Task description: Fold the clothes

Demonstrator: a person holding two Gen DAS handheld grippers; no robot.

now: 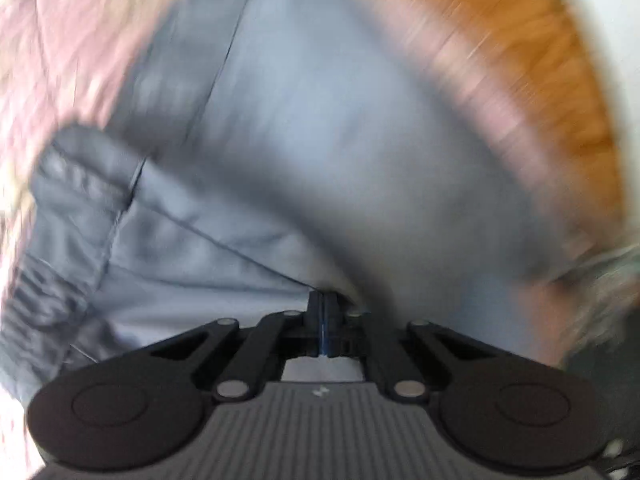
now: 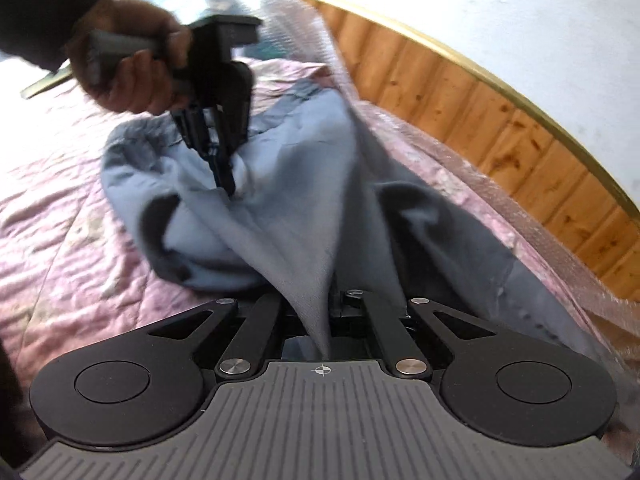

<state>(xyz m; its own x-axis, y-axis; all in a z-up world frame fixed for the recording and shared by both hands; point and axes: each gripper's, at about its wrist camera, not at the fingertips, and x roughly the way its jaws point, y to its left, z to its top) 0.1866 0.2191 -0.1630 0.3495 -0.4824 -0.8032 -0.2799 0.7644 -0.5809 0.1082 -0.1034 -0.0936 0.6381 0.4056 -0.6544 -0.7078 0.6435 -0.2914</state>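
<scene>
A blue-grey garment (image 2: 288, 200) with a darker lining and an elastic waistband (image 1: 72, 184) lies bunched on a pink quilted bedspread (image 2: 60, 216). My left gripper (image 1: 324, 300) is shut on a fold of the cloth, and its view is blurred. Seen from the right wrist, that left gripper (image 2: 226, 188) pinches the garment near its middle, held by a hand (image 2: 128, 64) in a dark sleeve. My right gripper (image 2: 326, 300) is shut on another part of the garment, which is pulled up into a taut ridge running between its fingers.
A wooden bed frame (image 2: 480, 120) with a brass-coloured rim curves along the right side of the bed. Beyond it is a pale floor or wall (image 2: 520, 0). A shiny plastic-like sheet (image 2: 288, 12) lies along the bed's far edge.
</scene>
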